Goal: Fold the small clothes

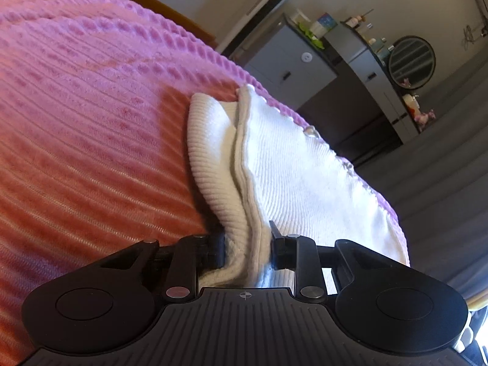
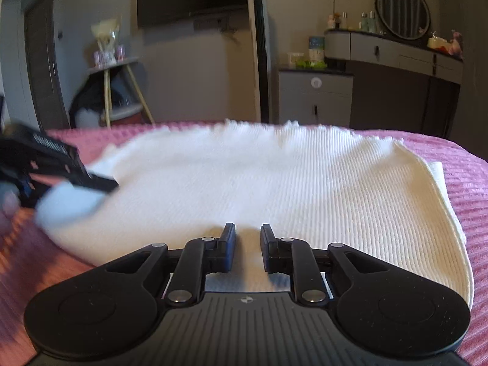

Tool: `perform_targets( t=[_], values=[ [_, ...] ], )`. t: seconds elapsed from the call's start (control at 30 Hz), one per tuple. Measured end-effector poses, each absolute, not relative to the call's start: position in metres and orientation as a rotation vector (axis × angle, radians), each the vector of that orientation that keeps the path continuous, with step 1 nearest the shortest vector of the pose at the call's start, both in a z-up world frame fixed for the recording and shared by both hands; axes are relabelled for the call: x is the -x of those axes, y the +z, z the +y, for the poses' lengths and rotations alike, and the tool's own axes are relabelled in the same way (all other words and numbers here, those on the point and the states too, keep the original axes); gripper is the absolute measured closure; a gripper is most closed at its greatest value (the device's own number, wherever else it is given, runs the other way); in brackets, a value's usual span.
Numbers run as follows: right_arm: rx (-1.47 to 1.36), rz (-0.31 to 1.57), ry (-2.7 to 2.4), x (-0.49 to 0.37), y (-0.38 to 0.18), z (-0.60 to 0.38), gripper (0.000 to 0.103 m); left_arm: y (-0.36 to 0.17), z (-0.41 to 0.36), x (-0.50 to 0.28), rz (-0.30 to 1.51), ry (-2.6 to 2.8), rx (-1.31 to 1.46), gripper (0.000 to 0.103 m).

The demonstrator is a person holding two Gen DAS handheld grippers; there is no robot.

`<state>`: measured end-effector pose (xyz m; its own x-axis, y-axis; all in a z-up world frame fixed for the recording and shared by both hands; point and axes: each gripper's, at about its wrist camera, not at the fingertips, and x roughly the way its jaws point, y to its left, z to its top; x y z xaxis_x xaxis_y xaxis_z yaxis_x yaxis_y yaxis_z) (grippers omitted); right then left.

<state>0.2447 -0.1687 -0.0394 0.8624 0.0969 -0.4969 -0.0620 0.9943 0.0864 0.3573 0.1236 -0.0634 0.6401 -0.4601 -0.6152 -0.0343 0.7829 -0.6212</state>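
Lying part-folded on the pink bedspread (image 2: 457, 164), white knit garment (image 2: 274, 189) — left gripper (image 1: 247, 251) clamped on its doubled edge, right gripper (image 2: 247, 248) parted over the near hem — further folds likely remain.

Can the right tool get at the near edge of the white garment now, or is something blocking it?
Probably yes. The right tool sits over the near edge of the white garment, fingers apart, nothing between. The left tool is off to one side, blurred.

Right claw (image 2: 247, 248) slightly parted over folded white knit garment (image 2: 274, 183) on pink bedspread (image 2: 469, 164); left claw (image 2: 100, 184) blurred at its edge.
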Motion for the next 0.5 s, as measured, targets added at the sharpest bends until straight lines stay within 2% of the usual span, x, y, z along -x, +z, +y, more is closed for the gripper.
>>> perform_targets(
  t=[0.13,0.17,0.23,0.33,0.43,0.5],
  values=[
    [-0.041,0.568,0.106,-0.253,-0.054,-0.159,0.085,-0.067,0.121,-0.36,0.859,-0.262,0.644,0.068],
    [-0.016,0.595,0.12,-0.257,-0.061,-0.156,0.084,-0.066,0.12,-0.36,0.858,-0.265,0.636,0.074],
    [-0.03,0.615,0.135,-0.258,-0.052,-0.162,0.084,-0.063,0.122,-0.361,0.863,-0.263,0.641,0.078],
    [-0.053,0.55,0.118,-0.232,-0.033,-0.181,0.085,-0.049,0.12,-0.361,0.853,-0.256,0.613,0.081],
    [-0.011,0.488,0.036,-0.195,-0.026,-0.202,0.077,-0.025,0.106,-0.36,0.816,-0.268,0.556,0.082],
    [-0.008,0.498,-0.006,-0.177,-0.031,-0.215,0.076,-0.006,0.091,-0.359,0.788,-0.302,0.537,0.082]
  ],
)
